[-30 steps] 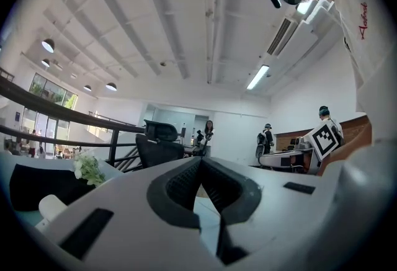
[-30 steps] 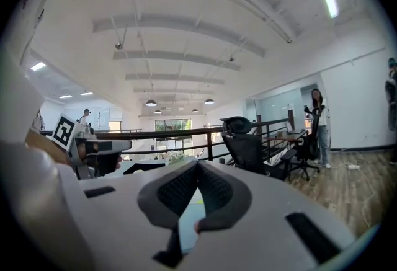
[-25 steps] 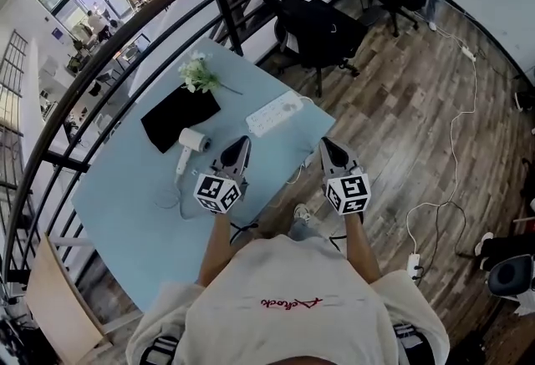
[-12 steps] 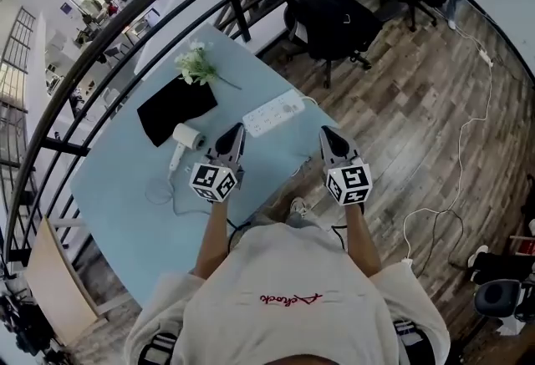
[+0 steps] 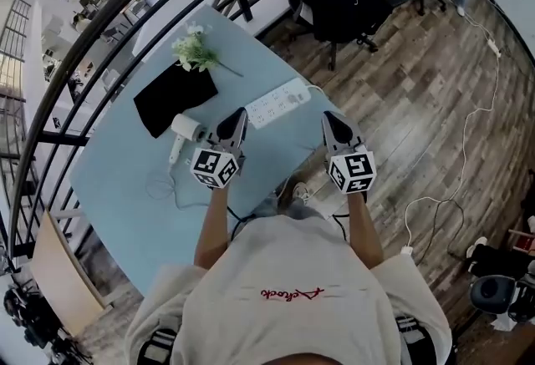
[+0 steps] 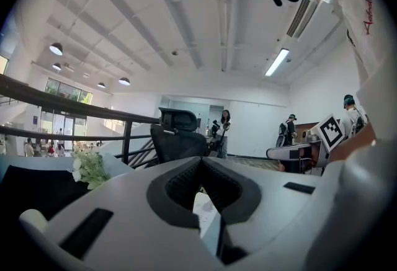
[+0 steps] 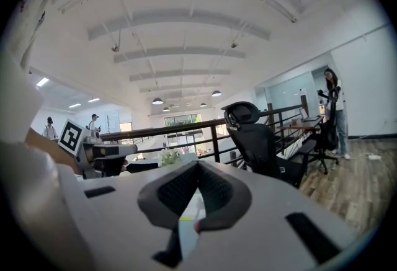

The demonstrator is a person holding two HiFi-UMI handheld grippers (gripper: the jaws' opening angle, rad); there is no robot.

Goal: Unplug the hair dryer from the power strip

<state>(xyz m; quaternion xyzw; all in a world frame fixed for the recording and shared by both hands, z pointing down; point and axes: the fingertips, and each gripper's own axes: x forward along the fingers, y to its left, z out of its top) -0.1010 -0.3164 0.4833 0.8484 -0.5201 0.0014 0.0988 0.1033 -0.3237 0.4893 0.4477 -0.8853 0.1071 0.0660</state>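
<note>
White hair dryer (image 5: pixel 185 131) lying on the pale blue table (image 5: pixel 109 171)
Just beside a black mat (image 5: pixel 171 96), just left of the closed, empty left claw (image 5: pixel 240 114); white power strip (image 5: pixel 280 102) next; right claw (image 5: pixel 328 116) likewise closed, empty.

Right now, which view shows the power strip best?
The head view: the whole white power strip lies on the blue table. Both gripper views look level over their own jaws, showing at most an unidentifiable pale sliver.
</note>
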